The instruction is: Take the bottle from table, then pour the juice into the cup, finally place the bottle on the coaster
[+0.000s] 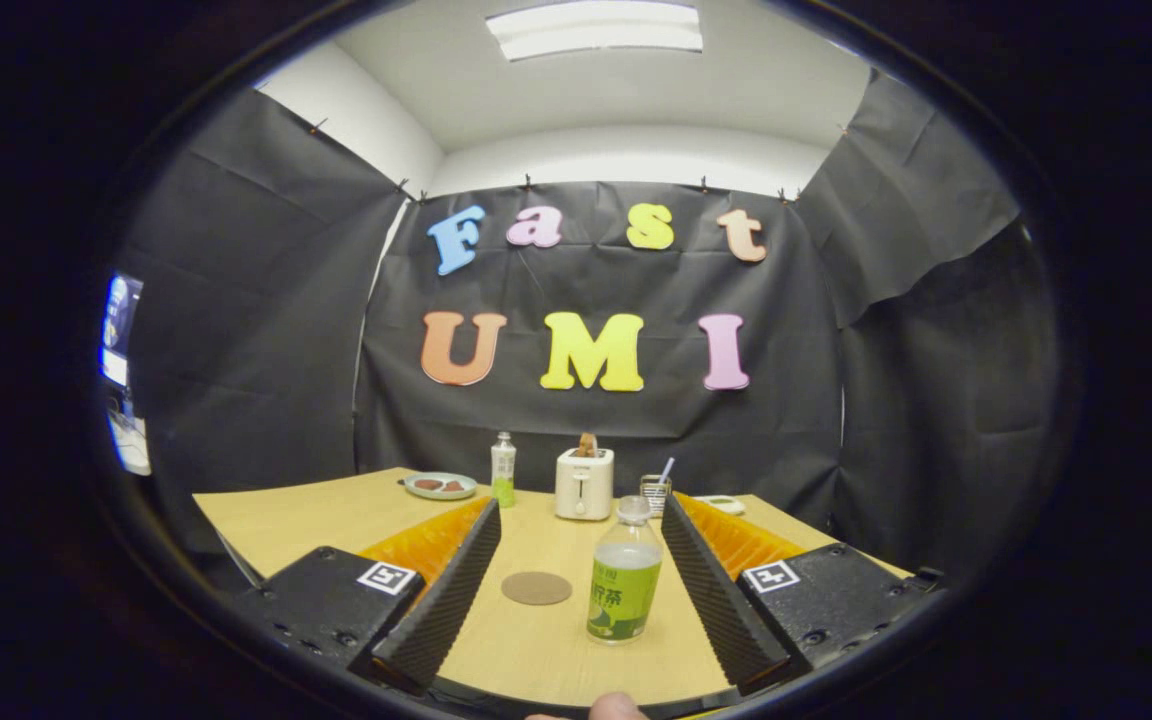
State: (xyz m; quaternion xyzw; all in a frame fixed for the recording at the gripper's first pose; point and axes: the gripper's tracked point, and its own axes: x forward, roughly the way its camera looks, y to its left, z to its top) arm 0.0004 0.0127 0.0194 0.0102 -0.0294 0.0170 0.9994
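Claw [581,515] released, fingers [446,590] spread wide and apart from every item; nothing pressed between them. Bottle [624,575] upright on the wooden surface [286,520], standing between the fingers, nearer the right one yet clear of it; pale cap on, green liquid filling roughly the lower half, green label on the body. Coaster [536,588] flat on the surface, round and brown, just beside the bottle on its left, also between the fingers, not touching the bottle. Cup [655,493] beyond the fingertips, close to the right finger's tip, clear with a straw or stick leaning inside; contents too small to tell. Toaster [584,483] white, standing beyond the fingers toward the far edge of the surface, just left of the cup, with a brown piece sticking up from its top. Second bottle [503,470] upright left of the toaster, slim, green at the bottom. Plate [440,486] further left, near the far edge, carrying a few dark reddish pieces; kind not determinable. Small pale object [724,505] lying flat right of the cup, partly hidden behind the right finger; identity not determinable. Fingertip of a person [616,707] showing at the near side, below the fingers. Ceiling light [596,28] lit above the booth.
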